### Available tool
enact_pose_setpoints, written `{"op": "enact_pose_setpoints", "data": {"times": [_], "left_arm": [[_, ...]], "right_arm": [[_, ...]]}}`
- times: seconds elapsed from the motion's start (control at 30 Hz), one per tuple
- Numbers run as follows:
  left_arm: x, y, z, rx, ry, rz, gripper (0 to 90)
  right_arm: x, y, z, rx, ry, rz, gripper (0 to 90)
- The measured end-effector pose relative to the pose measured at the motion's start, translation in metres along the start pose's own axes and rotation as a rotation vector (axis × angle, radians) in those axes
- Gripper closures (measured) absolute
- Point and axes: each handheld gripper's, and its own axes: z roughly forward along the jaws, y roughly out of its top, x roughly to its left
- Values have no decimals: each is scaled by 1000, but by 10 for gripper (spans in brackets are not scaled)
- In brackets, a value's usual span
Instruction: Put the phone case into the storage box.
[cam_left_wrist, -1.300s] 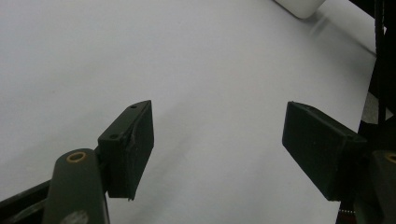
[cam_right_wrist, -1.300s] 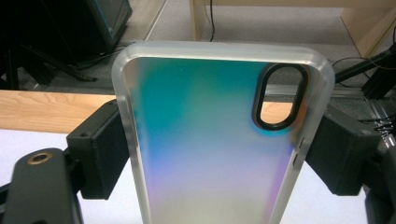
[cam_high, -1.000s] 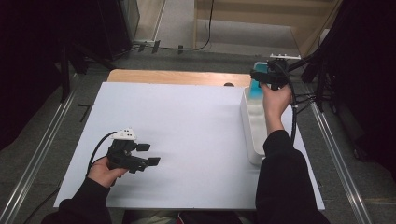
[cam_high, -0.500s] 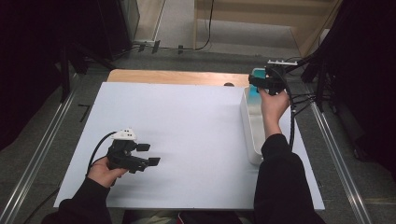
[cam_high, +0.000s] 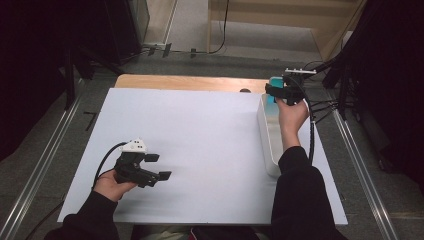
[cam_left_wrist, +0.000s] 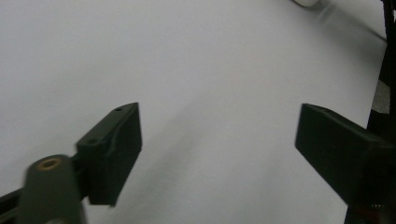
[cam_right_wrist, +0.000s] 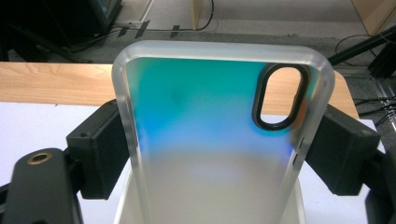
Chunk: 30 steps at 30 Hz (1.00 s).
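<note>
Phone case (cam_right_wrist: 219, 140) — translucent frosted shell with a teal-to-blue sheen fading to milky white lower down, rounded corners, black-rimmed oval camera cutout near its upper right in the right gripper view. No brand, label or readable writing on it. Held upright, clamped by its two long edges between the black jaws of the right hand-held gripper (cam_right_wrist: 219, 154), directly above the far end of the white tray (cam_right_wrist: 122, 205); seen as a teal patch (cam_high: 272, 90) at that gripper (cam_high: 282, 92) in the high view.

White tray (cam_high: 267, 142) — long, narrow, rounded plastic bin, lying along the right edge of the white sheet (cam_high: 200, 140), partly hidden by the person's right forearm and dark sleeve.

Left hand-held gripper (cam_high: 160, 167) — near the front left of the sheet, well apart from tray and case; black blocky jaws standing wide, having just been opening, nothing between them, bare white sheet (cam_left_wrist: 210, 84) beneath. Grey plate on top, black cable trailing from the body.

Surface (cam_high: 190, 82) — light wooden top, smooth, showing as a strip beyond the matte white sheet.

Surroundings — grey floor, metal rails on either side, black cables and dark stands at the right, pale wooden furniture at the back.
</note>
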Motion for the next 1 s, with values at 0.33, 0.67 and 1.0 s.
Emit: {"op": "enact_pose_setpoints", "data": {"times": [0.33, 0.67, 1.0], "left_arm": [[7, 0, -2, -15, -37, -44, 0], [6, 0, -2, -10, -23, -27, 0], [5, 0, -2, -1, -20, -26, 0]], "right_arm": [[1, -3, 2, 4, -4, -13, 146], [3, -8, 8, 27, -10, -20, 145], [3, -13, 11, 48, -18, -40, 144]]}}
